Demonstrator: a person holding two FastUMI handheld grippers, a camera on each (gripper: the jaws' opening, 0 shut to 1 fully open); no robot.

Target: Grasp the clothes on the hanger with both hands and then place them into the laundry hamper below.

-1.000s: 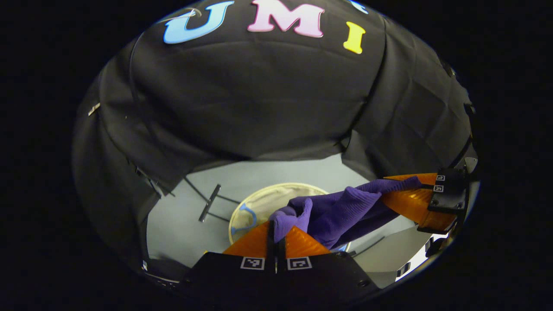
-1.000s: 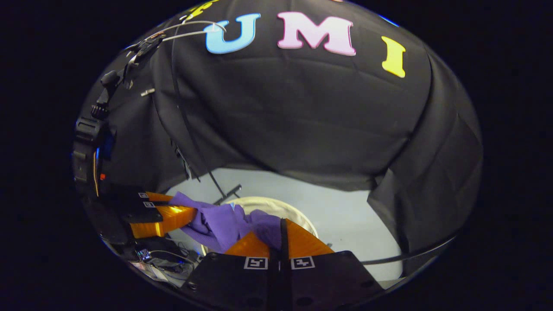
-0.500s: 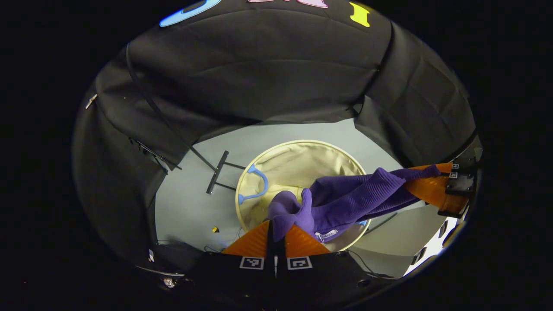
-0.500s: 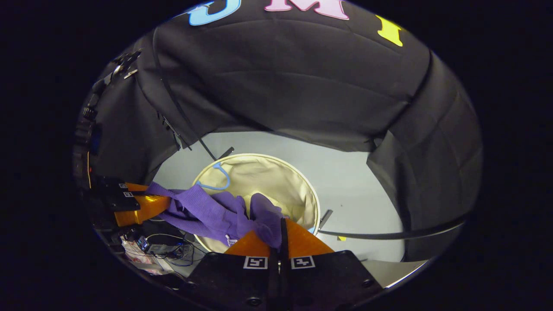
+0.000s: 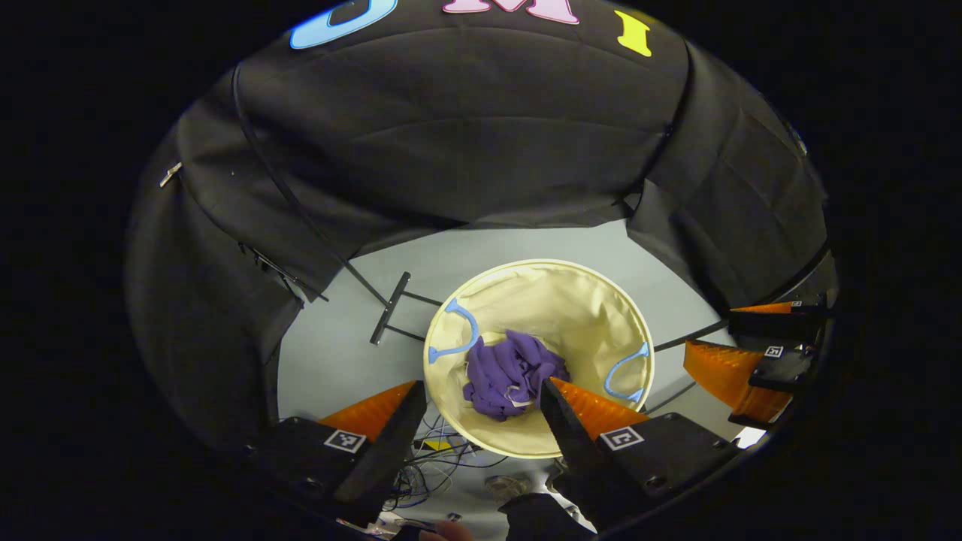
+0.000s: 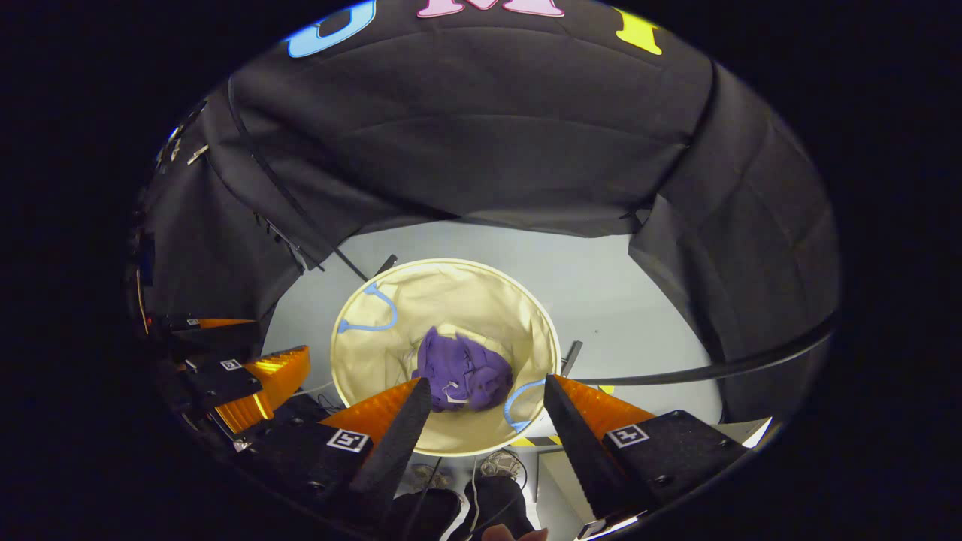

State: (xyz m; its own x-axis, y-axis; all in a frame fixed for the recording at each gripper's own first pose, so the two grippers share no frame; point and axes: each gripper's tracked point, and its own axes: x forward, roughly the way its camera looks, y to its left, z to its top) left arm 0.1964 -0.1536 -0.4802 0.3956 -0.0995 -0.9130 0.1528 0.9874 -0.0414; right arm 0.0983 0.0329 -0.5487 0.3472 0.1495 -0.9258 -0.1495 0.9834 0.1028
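The purple garment (image 5: 509, 373) lies crumpled at the bottom of the round cream laundry hamper (image 5: 571, 297), which has blue handles. From the right gripper view the same garment (image 6: 460, 372) rests inside the hamper (image 6: 421, 293). My left gripper (image 5: 477, 402) hangs open above the hamper's near rim with nothing between its orange fingers. My right gripper (image 6: 485, 398) is open above the hamper too, holding nothing. The right gripper (image 5: 751, 353) appears at the right edge of the left gripper view, and the left gripper (image 6: 248, 376) at the left edge of the right gripper view.
The hamper stands on a grey floor (image 5: 338, 353). A black stand foot (image 5: 391, 308) and thin black poles lie beside it. Cables (image 5: 421, 466) trail on the floor below the hamper's near rim. Shoes (image 6: 492, 469) and a dark trouser leg show under the right gripper.
Both grippers have opened and let go of the purple garment, which dropped from between them into the bottom of the hamper.
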